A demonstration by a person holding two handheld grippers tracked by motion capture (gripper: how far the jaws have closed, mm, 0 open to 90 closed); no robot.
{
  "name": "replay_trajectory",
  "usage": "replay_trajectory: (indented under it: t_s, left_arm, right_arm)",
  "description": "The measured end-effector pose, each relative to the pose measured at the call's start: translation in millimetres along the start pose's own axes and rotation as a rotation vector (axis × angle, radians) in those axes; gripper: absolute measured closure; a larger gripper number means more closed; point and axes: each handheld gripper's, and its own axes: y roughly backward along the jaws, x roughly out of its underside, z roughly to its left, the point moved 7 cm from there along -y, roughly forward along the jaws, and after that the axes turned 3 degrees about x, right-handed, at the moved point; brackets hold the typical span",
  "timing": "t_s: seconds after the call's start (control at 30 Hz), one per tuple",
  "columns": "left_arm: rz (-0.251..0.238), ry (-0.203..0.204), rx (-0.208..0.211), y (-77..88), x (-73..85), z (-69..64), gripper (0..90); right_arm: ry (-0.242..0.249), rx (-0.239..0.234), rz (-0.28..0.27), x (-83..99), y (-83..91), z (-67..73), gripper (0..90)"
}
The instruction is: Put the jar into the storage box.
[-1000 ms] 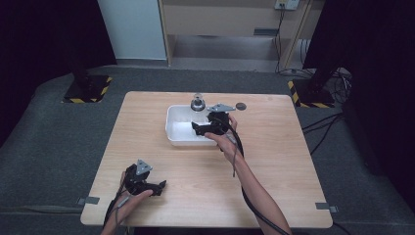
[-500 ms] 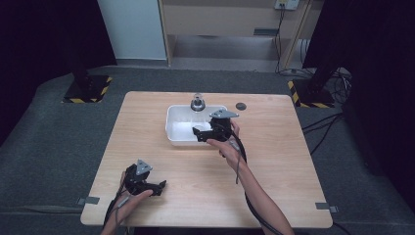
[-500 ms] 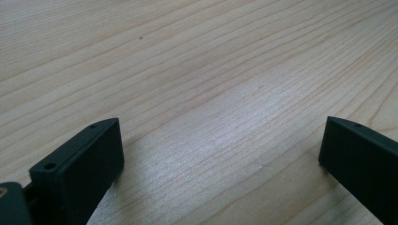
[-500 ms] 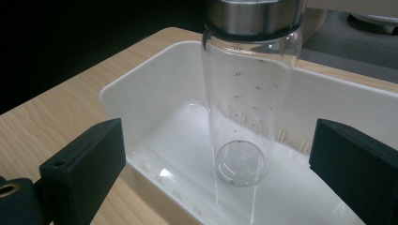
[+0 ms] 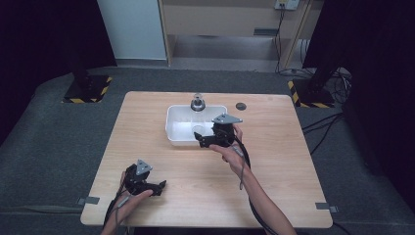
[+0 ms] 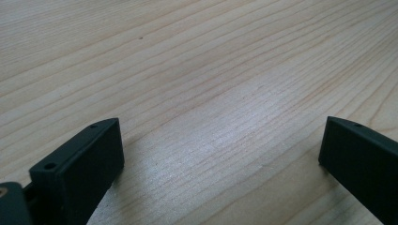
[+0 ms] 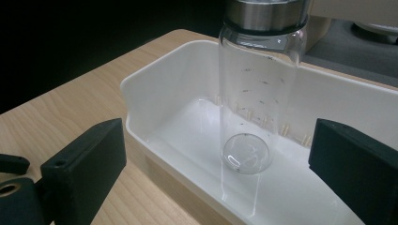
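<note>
On grey carpet, pale wooden table, white tub

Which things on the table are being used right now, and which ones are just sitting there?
Being used:
- glass bottle, standing upright in the tub
- white tub
- right gripper, jaws open, beside the tub

Just sitting there:
- small dark round thing on the table
- left gripper, jaws open, resting near the table's front edge

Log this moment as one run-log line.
right gripper: open, facing bottle in tub | left gripper: open, over table
</note>
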Motion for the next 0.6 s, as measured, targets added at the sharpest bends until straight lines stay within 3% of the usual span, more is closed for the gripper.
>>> replay_trajectory:
  t_s: [0.6]
  left_arm:
    - [-0.003, 0.002, 0.000, -0.2, -0.1, -0.1, 0.0]
  right_arm:
    - [0.009, -0.014, -0.011, 9.6, 21.5, 2.6, 4.5]
